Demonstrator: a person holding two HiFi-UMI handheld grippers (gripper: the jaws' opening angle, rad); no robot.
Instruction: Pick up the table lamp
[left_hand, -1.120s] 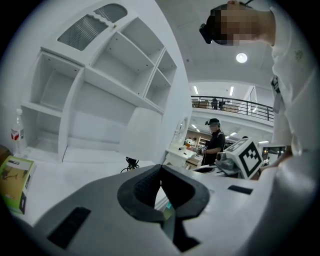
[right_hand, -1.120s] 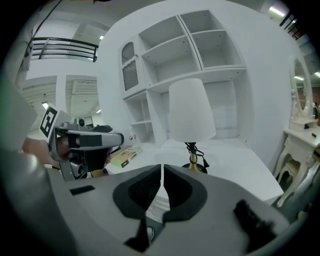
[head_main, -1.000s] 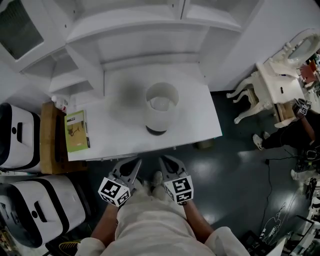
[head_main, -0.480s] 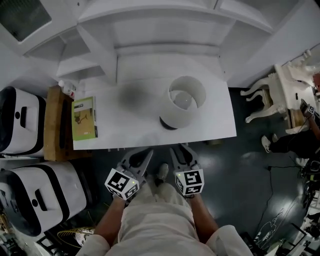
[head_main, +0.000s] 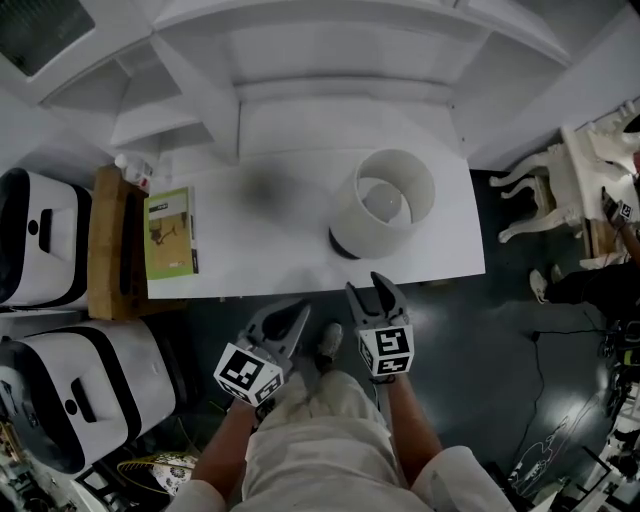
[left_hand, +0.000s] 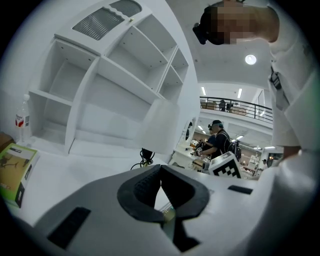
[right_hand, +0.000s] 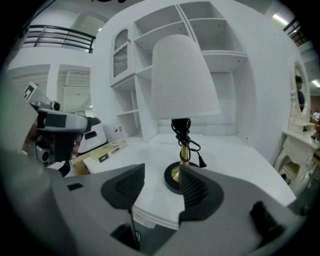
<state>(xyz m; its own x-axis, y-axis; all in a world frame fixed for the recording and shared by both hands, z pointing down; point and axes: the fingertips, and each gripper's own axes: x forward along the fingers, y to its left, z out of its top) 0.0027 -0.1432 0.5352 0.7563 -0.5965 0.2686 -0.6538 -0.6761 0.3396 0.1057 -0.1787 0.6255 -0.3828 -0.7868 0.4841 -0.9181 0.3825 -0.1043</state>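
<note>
Head view: the white-shaded, brass-stemmed table lamp (head_main: 385, 212) stands near the white desk's (head_main: 270, 250) front right corner.

Left gripper view: the left gripper (left_hand: 160, 168) is closed on nothing, apparently unneeded.

Right gripper view: the right gripper (right_hand: 162, 171) is empty and its jaws are opening, aimed at the stem, probably to grasp it.
</note>
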